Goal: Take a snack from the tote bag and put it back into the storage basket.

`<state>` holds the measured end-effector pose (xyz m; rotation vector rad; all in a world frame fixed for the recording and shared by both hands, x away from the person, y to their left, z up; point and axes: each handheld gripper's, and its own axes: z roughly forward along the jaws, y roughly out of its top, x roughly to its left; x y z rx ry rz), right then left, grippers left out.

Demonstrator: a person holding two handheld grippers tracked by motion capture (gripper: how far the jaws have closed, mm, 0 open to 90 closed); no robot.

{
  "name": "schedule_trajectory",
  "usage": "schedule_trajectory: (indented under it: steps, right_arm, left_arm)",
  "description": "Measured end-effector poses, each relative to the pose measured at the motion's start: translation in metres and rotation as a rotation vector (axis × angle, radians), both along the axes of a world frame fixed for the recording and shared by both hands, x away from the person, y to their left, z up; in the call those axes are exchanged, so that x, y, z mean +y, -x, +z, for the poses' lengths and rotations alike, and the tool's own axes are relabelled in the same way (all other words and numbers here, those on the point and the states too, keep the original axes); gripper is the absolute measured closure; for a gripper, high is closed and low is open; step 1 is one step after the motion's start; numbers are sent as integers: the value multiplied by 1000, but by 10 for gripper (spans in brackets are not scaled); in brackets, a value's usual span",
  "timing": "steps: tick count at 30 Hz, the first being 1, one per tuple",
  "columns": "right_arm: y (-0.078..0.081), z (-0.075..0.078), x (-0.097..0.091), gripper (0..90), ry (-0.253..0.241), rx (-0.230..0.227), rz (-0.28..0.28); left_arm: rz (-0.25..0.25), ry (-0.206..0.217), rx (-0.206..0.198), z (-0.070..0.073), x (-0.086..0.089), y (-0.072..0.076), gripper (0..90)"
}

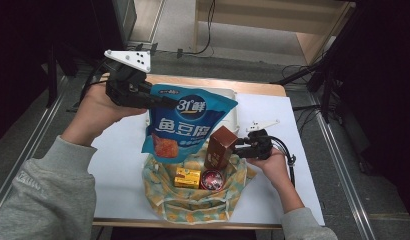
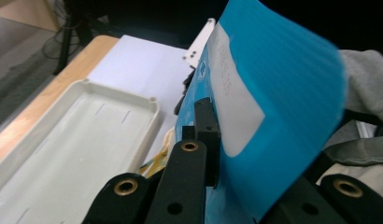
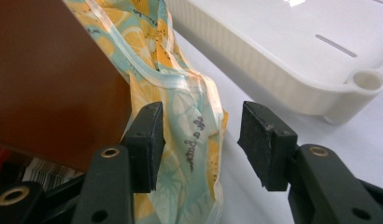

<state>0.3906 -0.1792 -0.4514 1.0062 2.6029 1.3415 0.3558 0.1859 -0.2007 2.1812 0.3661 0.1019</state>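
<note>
My left gripper (image 1: pixel 158 100) is raised over the table's left side, shut on the top corner of a blue snack pouch (image 1: pixel 188 125) that hangs above a yellow-and-teal patterned cloth bag (image 1: pixel 193 200). In the left gripper view the pouch (image 2: pixel 273 102) is pinched at my left gripper (image 2: pixel 215 135), and its far jaw is hidden behind the pouch. My right gripper (image 1: pixel 238 148) sits at the bag's right rim beside a brown box (image 1: pixel 220 147) standing in the bag. In the right gripper view my right gripper (image 3: pixel 199 140) is open; the bag's rim (image 3: pixel 189 135) lies loosely between the pads.
A yellow box (image 1: pixel 187 177) and a round red item (image 1: pixel 211 179) lie inside the bag. A white tray (image 1: pixel 235 117) sits behind it on the white tabletop (image 1: pixel 118 150), and shows as a white tray (image 2: pixel 77 140) and a white tray (image 3: pixel 283 51) in the gripper views. Wooden edge at the back.
</note>
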Motion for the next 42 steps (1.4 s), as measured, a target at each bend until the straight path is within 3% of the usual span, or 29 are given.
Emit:
schedule_trajectory:
  steps: [13, 28, 34, 42]
  right_arm:
    - [0, 0, 0, 508, 2, -3, 1]
    - [0, 0, 0, 506, 5, -6, 3]
    - [0, 0, 0, 507, 8, -8, 2]
    - [1, 0, 1, 506, 10, -8, 3]
  left_arm:
    - [94, -19, 25, 3, 28, -11, 900]
    - [171, -25, 18, 13, 34, -29, 900]
    - [217, -17, 32, 16, 38, -43, 900]
    - [264, -32, 44, 10, 34, -66, 900]
